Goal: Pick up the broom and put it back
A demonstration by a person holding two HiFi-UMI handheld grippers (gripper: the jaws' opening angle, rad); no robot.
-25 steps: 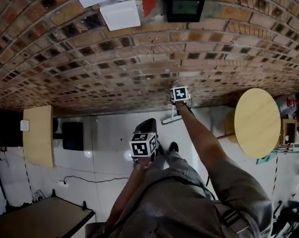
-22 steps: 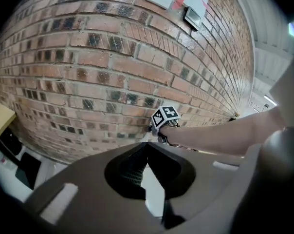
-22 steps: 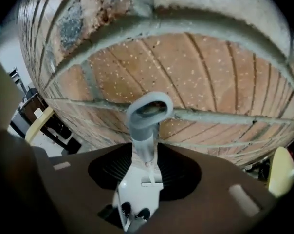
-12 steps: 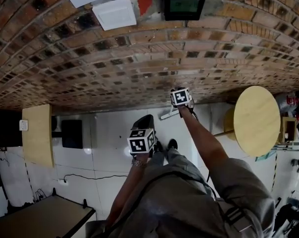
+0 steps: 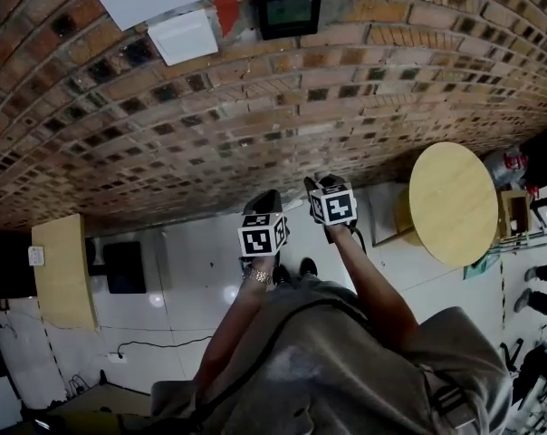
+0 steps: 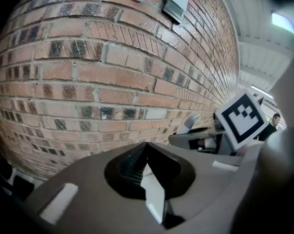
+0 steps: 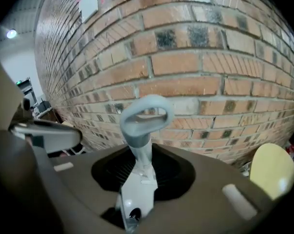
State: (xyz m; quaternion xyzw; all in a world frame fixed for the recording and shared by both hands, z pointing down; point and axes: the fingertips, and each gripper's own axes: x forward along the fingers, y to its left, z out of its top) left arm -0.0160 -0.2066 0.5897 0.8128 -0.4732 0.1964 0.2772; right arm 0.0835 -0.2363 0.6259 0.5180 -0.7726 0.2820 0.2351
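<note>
The broom's grey handle, with a loop (image 7: 146, 118) at its end, stands up between the jaws of my right gripper (image 7: 137, 177), which is shut on it. It is lifted in front of the brick wall (image 7: 195, 77). In the head view the right gripper (image 5: 315, 190) is raised beside the left gripper (image 5: 263, 203), and the broom is hidden behind them. My left gripper (image 6: 146, 147) is shut with nothing in it. The left gripper view shows the handle's loop (image 6: 190, 125) just to its right.
The brick wall (image 5: 255, 116) is close ahead, with a black box (image 5: 289, 12) and papers on it. A round wooden table (image 5: 453, 202) stands at the right, a wooden panel (image 5: 63, 275) at the left. A cable (image 5: 156, 343) lies on the white floor.
The right gripper closed on the broom handle low by the wall and has risen with it, coming next to the left gripper. The left gripper shifted slightly toward the wall.
</note>
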